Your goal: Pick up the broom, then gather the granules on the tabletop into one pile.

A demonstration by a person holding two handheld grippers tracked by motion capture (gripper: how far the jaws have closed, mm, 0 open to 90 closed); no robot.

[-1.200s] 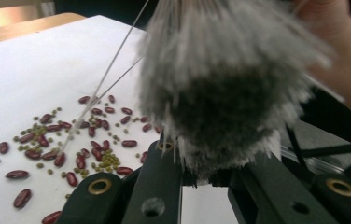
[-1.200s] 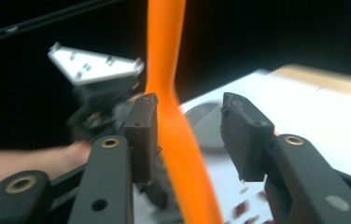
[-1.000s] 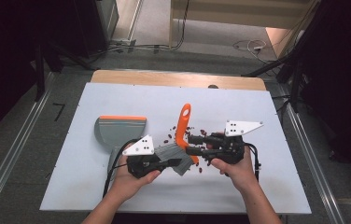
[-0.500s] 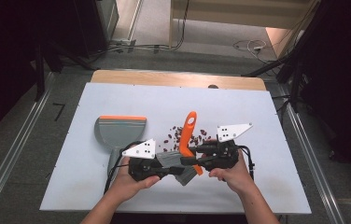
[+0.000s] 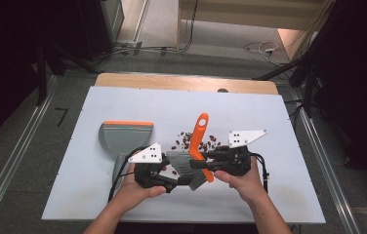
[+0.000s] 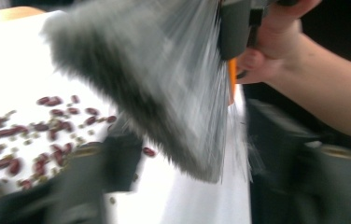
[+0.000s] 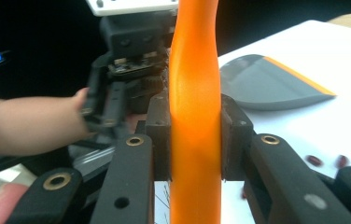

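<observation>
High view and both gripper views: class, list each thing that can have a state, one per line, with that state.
Brush: lifted, tilted, orange handle clamped in the right gripper.
Right gripper: shut on the brush handle.
Left gripper: jaws just opened, beside the bristles, gripping nothing.
Dustpan: flat on the table, unheld.
Beans: scattered loose on the table, unswept.

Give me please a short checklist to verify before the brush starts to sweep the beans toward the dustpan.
1. Right gripper closed firmly on the brush handle: ok, both pads press on its sides.
2. Left gripper let go of the brush bristles: ok, its jaws have just been opening and stand apart from the bristles.
3. Red beans gathered in one patch: ok, they lie loosely together on the white table.
4. Dustpan lying flat, to the left of the beans: ok.
5. Dustpan held steady: not ok, no gripper touches it.
6. Bristles touching the table: cannot tell.
</observation>
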